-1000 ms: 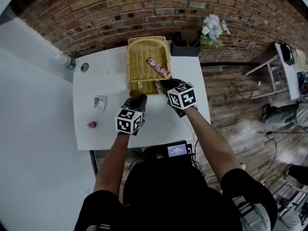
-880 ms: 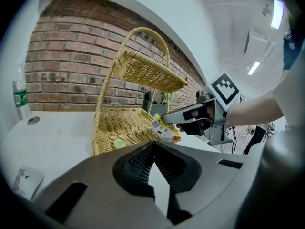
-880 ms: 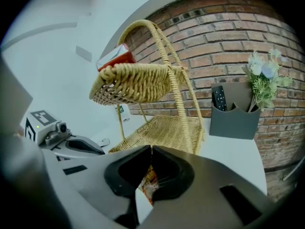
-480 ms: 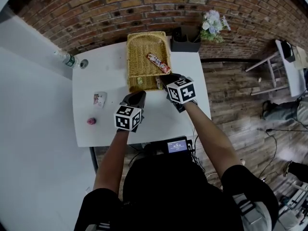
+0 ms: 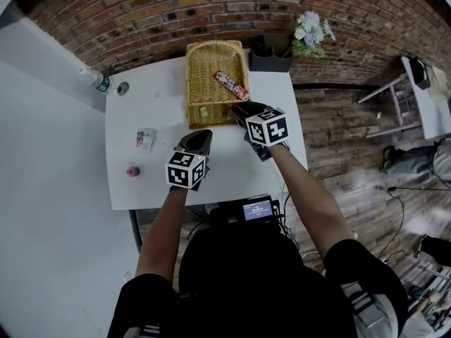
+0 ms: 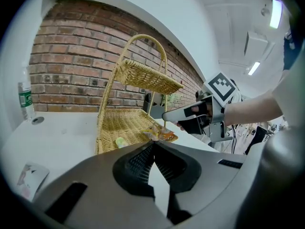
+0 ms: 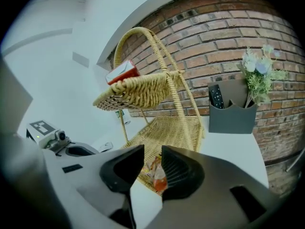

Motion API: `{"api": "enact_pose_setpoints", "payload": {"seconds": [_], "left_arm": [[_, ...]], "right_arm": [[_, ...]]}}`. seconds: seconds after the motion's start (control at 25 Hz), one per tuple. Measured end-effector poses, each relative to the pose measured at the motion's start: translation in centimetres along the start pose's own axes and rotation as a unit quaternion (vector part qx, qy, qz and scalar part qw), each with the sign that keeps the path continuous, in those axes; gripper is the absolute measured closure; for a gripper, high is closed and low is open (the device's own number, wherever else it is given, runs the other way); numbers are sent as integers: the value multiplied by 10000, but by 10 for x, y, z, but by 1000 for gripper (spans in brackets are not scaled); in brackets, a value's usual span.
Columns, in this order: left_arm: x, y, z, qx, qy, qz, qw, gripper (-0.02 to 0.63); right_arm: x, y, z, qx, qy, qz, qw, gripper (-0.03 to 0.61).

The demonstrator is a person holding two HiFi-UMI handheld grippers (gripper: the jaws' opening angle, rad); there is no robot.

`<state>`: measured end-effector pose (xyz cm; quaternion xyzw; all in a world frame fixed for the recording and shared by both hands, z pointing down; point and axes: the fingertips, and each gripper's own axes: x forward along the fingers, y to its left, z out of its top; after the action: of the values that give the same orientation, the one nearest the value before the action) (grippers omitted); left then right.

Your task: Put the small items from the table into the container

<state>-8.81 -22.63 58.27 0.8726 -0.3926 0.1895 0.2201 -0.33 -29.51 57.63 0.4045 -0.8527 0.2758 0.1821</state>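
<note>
A two-tier wicker basket [image 5: 211, 83] stands at the table's back. Its upper tier holds a red snack bar [image 5: 232, 85]; the bar [image 7: 122, 72] also shows in the right gripper view. My right gripper [image 7: 151, 151] is at the lower tier's front edge and its jaws are opening. An orange snack packet [image 7: 156, 173] lies between them on the basket rim, with no pad pressing on it. My left gripper [image 6: 153, 144] is shut and empty, over the table just left of the right gripper [image 6: 190, 114]. A white packet [image 5: 144, 139] and a pink item [image 5: 132, 170] lie at the table's left.
A small green item [image 6: 120, 142] lies in the lower tier. A plastic bottle [image 5: 97, 82] and its cap [image 5: 123, 87] stand at the back left corner. A grey holder [image 7: 232, 111] with a remote and flowers [image 7: 259, 75] sits against the brick wall to the basket's right.
Both hands have stayed nearly where they were. The orange packet that showed beside the right gripper's tip is now mostly hidden at the basket's front edge.
</note>
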Motion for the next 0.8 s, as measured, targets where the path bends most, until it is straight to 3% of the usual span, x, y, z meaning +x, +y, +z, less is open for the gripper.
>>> {"api": "enact_pose_setpoints", "payload": {"seconds": [0.64, 0.8], "left_arm": [[-23, -20, -7, 105, -107, -35, 9999, 606], [-27, -28, -10, 134, -126, -56, 9998, 606]], "right_arm": [[-35, 16, -23, 44, -47, -88, 9999, 477], [-48, 19, -32, 31, -58, -111, 9999, 520]]}}
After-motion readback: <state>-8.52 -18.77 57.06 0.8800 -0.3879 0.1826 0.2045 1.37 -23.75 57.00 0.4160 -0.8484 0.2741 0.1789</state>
